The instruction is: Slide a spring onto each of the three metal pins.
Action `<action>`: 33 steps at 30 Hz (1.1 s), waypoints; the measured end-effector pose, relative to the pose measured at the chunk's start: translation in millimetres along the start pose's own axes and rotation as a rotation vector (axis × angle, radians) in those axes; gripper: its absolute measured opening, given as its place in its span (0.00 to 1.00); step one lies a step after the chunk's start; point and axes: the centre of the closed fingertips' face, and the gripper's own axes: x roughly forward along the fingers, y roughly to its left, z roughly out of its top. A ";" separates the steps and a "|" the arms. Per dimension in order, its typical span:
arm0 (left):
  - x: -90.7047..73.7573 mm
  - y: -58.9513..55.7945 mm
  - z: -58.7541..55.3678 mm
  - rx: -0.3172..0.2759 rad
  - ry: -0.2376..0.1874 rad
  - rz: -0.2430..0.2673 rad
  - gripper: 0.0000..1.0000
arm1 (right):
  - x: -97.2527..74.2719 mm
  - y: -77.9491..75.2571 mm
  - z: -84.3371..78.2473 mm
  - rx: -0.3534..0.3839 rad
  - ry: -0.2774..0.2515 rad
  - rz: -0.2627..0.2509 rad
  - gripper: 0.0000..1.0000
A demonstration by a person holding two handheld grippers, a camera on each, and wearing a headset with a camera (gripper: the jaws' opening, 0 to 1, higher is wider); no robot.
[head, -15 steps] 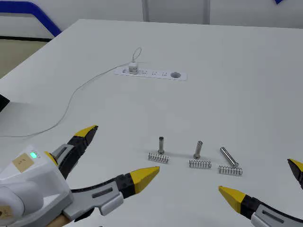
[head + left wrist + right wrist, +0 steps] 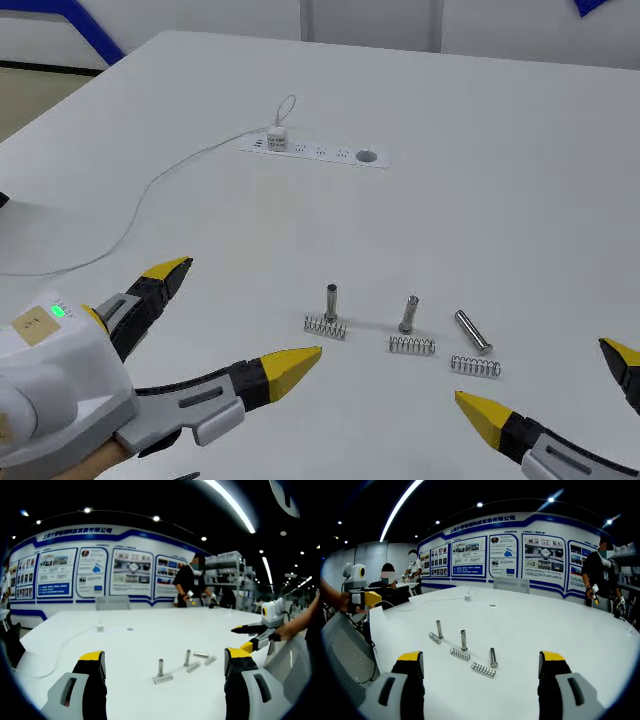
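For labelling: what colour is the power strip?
White; the power strip shows best in the head view.

Head above — gripper views low, opposite, sharing pins point(image 2: 409, 313).

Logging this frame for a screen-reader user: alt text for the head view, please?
Three bare metal pins in a row on a white table: left pin and middle pin upright, right pin lying flat, with the left spring, middle spring, right spring loose beside them. Both open, the left claw and right claw hover nearby.
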 end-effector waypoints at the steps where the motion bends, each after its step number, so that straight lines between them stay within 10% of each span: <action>1: 0.2 -0.6 -0.1 0.002 0.001 -0.002 1.00 | -0.1 0.6 0.3 0.004 -0.002 0.003 0.96; 22: -0.4 1.1 -13.8 0.056 0.076 0.006 1.00 | -2.3 3.0 15.2 0.043 -0.066 0.021 0.93; 33: -1.0 1.6 -28.4 0.102 0.155 0.000 1.00 | 2.2 -2.6 10.8 0.055 -0.015 0.031 0.86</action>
